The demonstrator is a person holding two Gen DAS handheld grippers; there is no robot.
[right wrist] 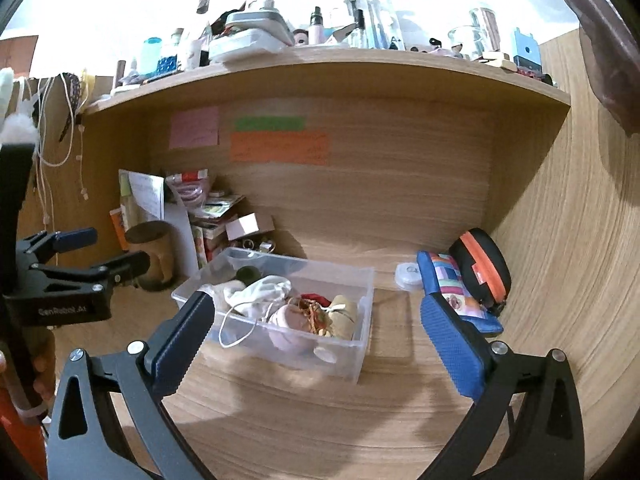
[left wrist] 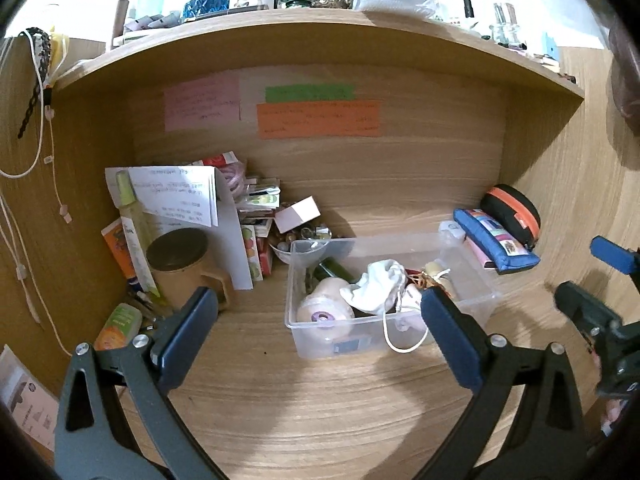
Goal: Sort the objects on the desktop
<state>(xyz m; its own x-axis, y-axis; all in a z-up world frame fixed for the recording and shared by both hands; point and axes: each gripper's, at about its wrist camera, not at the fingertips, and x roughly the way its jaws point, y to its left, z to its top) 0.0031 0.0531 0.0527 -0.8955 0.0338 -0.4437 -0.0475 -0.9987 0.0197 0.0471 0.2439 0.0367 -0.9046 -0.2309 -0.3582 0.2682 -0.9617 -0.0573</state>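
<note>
From your left wrist view, your left gripper stands spread wide with nothing held, bare wooden desk between its fingers. The clear plastic bin sits just ahead, holding a white drawstring pouch; clutter and a lidded mug crowd the left corner. From your right wrist view, your right gripper is equally wide and empty, the bin ahead, a blue pencil case and black-orange case against the right wall.
</note>
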